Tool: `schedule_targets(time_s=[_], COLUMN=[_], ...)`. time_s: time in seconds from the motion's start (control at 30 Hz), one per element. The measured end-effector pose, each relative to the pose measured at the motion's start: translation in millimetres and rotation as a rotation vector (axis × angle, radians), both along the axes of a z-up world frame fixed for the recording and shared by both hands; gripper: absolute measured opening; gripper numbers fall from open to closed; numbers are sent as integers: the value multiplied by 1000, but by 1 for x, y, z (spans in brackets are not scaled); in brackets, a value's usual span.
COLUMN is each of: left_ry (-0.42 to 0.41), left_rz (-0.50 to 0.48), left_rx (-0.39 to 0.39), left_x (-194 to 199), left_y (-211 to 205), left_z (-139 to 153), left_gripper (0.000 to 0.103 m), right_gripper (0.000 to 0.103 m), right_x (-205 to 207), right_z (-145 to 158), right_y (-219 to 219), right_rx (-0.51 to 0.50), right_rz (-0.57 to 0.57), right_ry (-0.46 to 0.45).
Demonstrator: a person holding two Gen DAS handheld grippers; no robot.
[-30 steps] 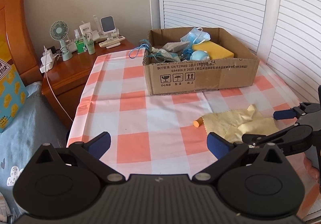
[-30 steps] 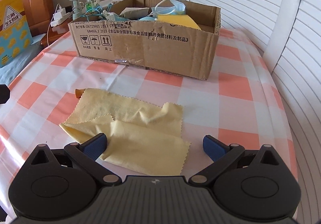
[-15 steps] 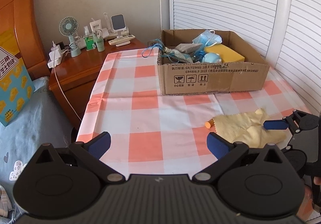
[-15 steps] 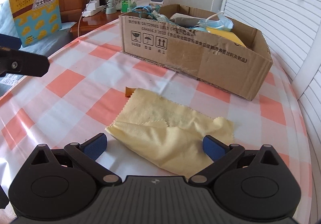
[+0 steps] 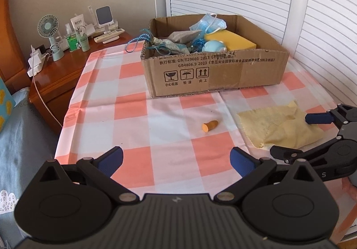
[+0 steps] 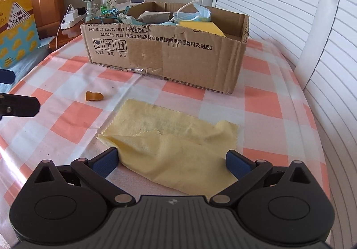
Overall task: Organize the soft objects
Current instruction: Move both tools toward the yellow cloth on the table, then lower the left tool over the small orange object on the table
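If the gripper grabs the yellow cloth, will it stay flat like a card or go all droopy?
Probably droopy. The yellow cloth already lies folded over itself with soft wrinkles, so it likely bends easily. It looks thin, so it is probably light, and pinched at one edge by the open right gripper, the rest would likely hang down. It may slide on the checked tablecloth if pushed.

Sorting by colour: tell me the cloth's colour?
Pale yellow cloth, clearest in the right wrist view.

Left tongs [image 5: 176,161] spread wide, level — right tongs [image 6: 171,161] spread wide, low, angled down.
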State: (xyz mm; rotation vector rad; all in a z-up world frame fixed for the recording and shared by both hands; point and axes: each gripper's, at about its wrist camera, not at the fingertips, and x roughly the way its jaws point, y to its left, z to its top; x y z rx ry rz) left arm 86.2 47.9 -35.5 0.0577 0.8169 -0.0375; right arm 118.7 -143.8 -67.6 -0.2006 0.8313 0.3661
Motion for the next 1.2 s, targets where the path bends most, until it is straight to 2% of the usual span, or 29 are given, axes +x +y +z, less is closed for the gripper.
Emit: schedule_targets(time_s=[0.17,0.27,0.4,0.63,1.13,1.2], left_ry=[33,39,33,29,20,8], left_rz=[-13,-8,19,78,147,145], left_rx=[17,2,-15,4,-2,-5], left_x=[28,41,57,78,56,52], left_y=[-11,-16,-21,-28,-10,-10], left_z=[-16,-22,-26,-40,-45,-45], left_gripper=[102,102,102,102,101,96], right_gripper=[103,103,103,103,103,103], right_x=[0,-1,-2,-5,-6,-5], right_z=[0,0,-1,-2,-2,-2], right_y=[0,0,0,-2,-3,-3], right_rx=[2,2,4,10,15,14], right_rz=[0,-2,0,4,11,11], right_ry=[-3,-6,-14,-30,-39,-39])
